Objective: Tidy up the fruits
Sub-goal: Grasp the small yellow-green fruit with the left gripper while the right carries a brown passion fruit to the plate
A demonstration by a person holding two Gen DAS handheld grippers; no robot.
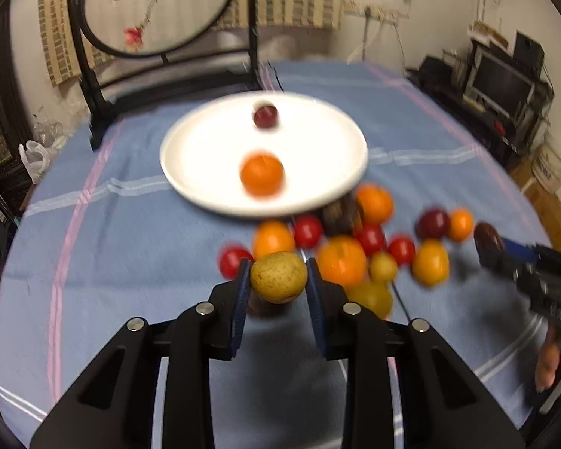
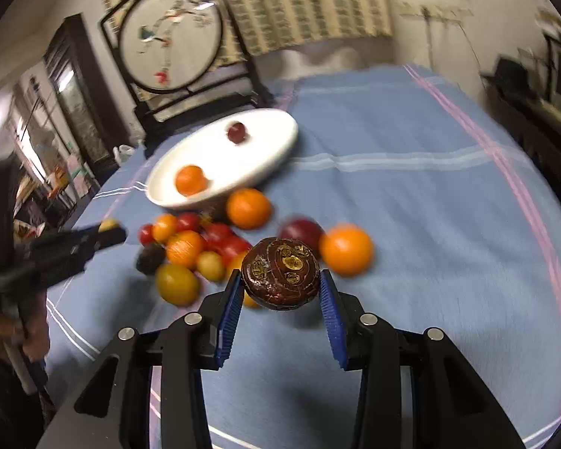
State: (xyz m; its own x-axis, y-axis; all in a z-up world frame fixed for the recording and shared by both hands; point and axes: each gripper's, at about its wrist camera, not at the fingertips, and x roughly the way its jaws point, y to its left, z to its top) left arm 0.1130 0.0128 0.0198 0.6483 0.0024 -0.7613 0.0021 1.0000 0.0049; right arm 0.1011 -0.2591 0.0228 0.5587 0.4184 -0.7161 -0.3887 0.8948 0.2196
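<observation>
Fruit mostly waits: plate [image 1: 190, 172] holds two, pile [image 1: 355, 250] remains below it; your left tool [image 1: 278, 275] grips a pear [image 1: 278, 277], right tool [image 2: 280, 280] a brown ball [image 2: 280, 278].

A blue cloth [image 1: 131, 247] crossed by pink and white stripes covers the desk, a round embroidered screen [image 1: 157, 3] in a black stand rises at its far edge before a woven wall hanging [image 2: 299, 3], and a dark monitor [image 1: 503, 84] sits far right.
</observation>
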